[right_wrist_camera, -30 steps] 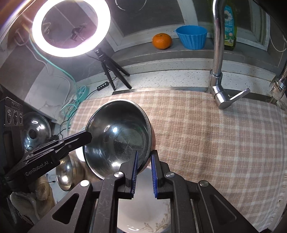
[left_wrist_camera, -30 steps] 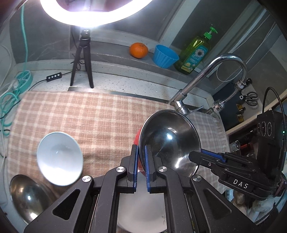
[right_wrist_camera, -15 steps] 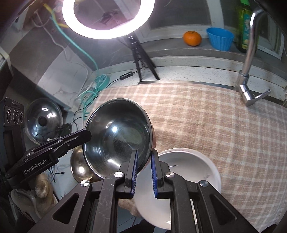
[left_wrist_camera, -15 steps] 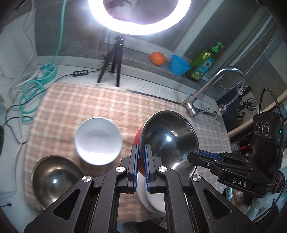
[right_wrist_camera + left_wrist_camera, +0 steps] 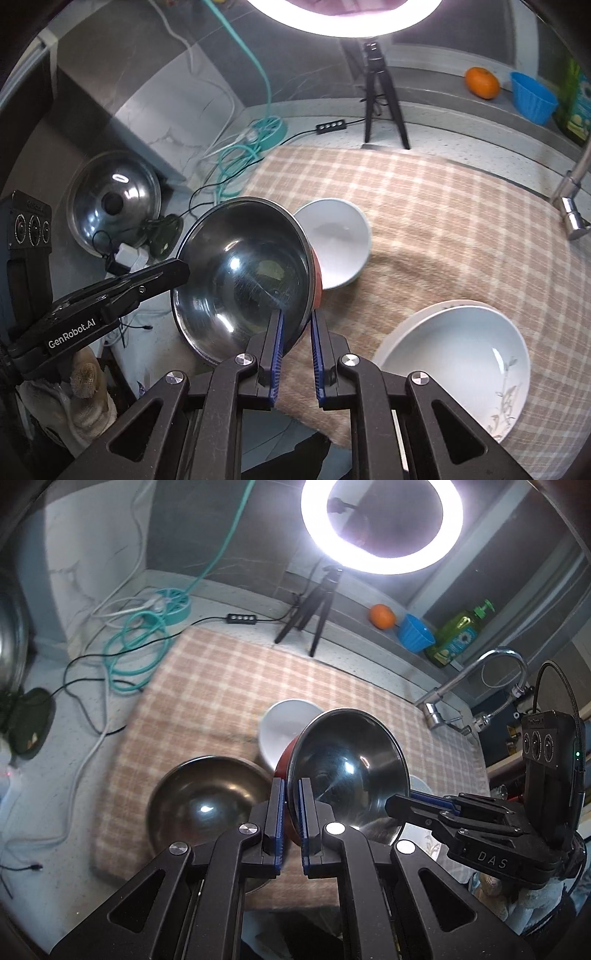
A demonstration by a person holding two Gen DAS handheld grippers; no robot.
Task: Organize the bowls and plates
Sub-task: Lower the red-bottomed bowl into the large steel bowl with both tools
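"DAS", "GenRobot.AI" on gripper [image 5: 421, 808] arms

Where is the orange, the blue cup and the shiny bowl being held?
orange [image 5: 383, 616]: left wrist view, middle of its peel.
blue cup [image 5: 415, 637]: left wrist view, its outer wall.
shiny bowl [image 5: 243, 273]: right wrist view, its inner bottom.

The shiny held bowl [image 5: 347, 768] hides part of the white bowl [image 5: 284, 723] behind it. Only a thin red strip [image 5: 286, 764] of the held bowl's outside shows. The white plate [image 5: 454, 354] is partly behind the right hand-held gripper [image 5: 295, 321]. The ring light [image 5: 343, 18] is cut off at the top edge. The checked cloth [image 5: 424, 236] looks blurry. The green bottle [image 5: 576, 103] is cut by the right edge.
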